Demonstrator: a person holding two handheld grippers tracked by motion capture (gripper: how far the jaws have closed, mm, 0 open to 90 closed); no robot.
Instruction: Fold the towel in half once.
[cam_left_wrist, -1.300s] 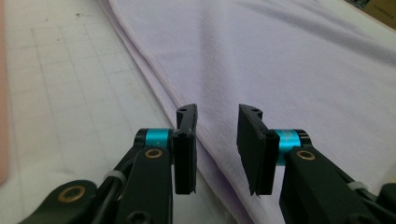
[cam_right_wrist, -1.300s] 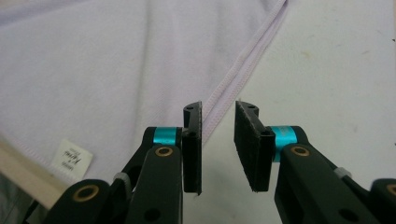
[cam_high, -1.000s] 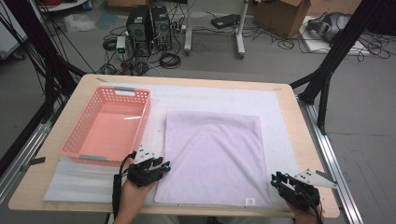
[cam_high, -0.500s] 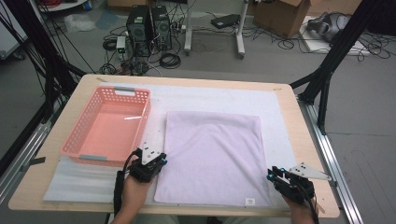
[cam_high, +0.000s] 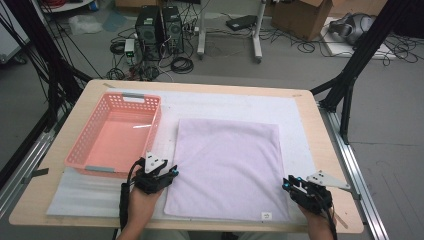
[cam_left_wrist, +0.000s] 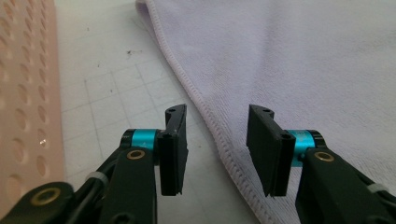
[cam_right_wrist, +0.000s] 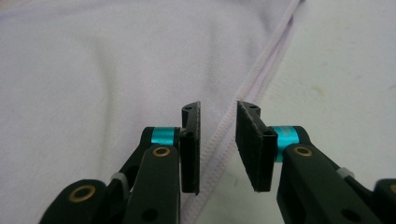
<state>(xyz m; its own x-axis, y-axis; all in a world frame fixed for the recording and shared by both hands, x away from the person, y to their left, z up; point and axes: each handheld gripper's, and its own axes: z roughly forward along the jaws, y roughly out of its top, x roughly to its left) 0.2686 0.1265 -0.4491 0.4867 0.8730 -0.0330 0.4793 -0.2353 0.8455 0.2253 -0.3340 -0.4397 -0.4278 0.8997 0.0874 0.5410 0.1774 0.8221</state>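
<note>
A lilac towel (cam_high: 227, 167) lies flat on the white mat (cam_high: 235, 105). My left gripper (cam_high: 162, 170) rests at the towel's near left edge. In the left gripper view its jaws (cam_left_wrist: 217, 116) stand open and have just been opening. The towel's (cam_left_wrist: 299, 56) stitched hem runs between them, untouched. My right gripper (cam_high: 291, 181) sits at the towel's near right edge. In the right gripper view its jaws (cam_right_wrist: 218, 109) have just opened a little, leaving a narrow gap. The towel's (cam_right_wrist: 93, 70) hem passes through that gap without being pinched.
A pink perforated basket (cam_high: 115, 135) stands left of the towel, and its wall (cam_left_wrist: 23, 93) is close beside my left gripper. The white mat (cam_right_wrist: 345, 70) extends past the towel's right hem. The wooden table edge (cam_high: 330, 150) runs along the right.
My right gripper has crept slightly left and forward to the towel's right edge. The left hand has hardly shifted. The towel lies as before.
</note>
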